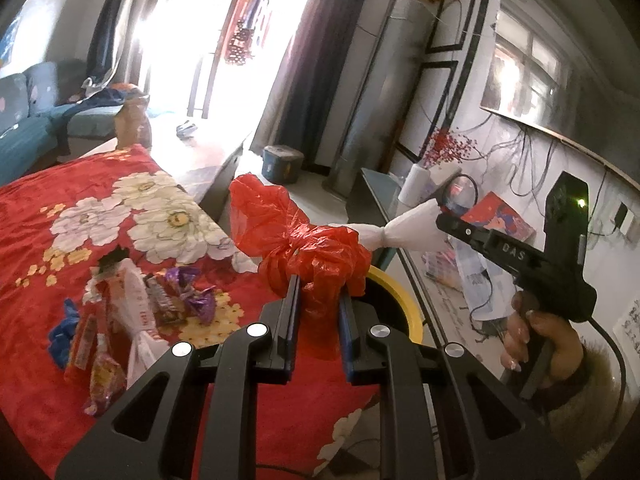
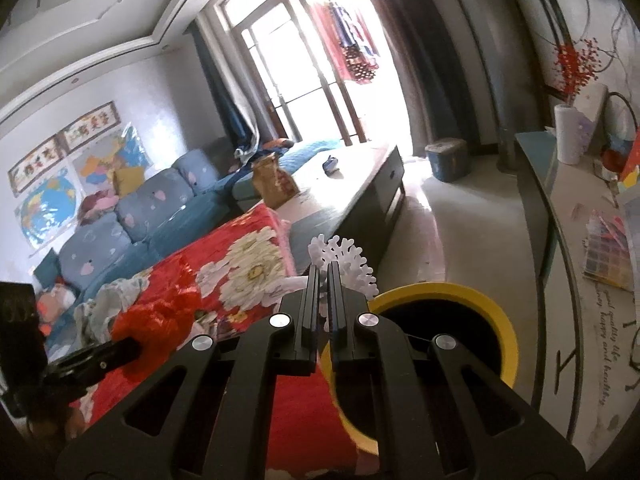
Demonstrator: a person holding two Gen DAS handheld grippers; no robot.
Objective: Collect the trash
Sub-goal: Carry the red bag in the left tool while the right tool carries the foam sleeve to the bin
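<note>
Both tongs (image 1: 318, 292) (image 2: 324, 280) raised w/ bags, over bin (image 2: 460, 300)

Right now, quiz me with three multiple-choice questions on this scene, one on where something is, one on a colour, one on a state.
1. Where is the yellow-rimmed bin?
A. on the sofa
B. on the floor beside the red blanket
C. on the far table

2. What colour is the plastic bag in the left gripper?
A. red
B. green
C. black

3. How do the jaws of the right gripper stand?
A. wide open and bare
B. out of view
C. nearly shut on the white frilly piece

Answers: 1 B, the bin's rim shows next to the edge of the red blanket. 2 A, crumpled red plastic bulges between the left jaws. 3 C, the right wrist view shows a narrow gap with the white piece pinched in it.
</note>
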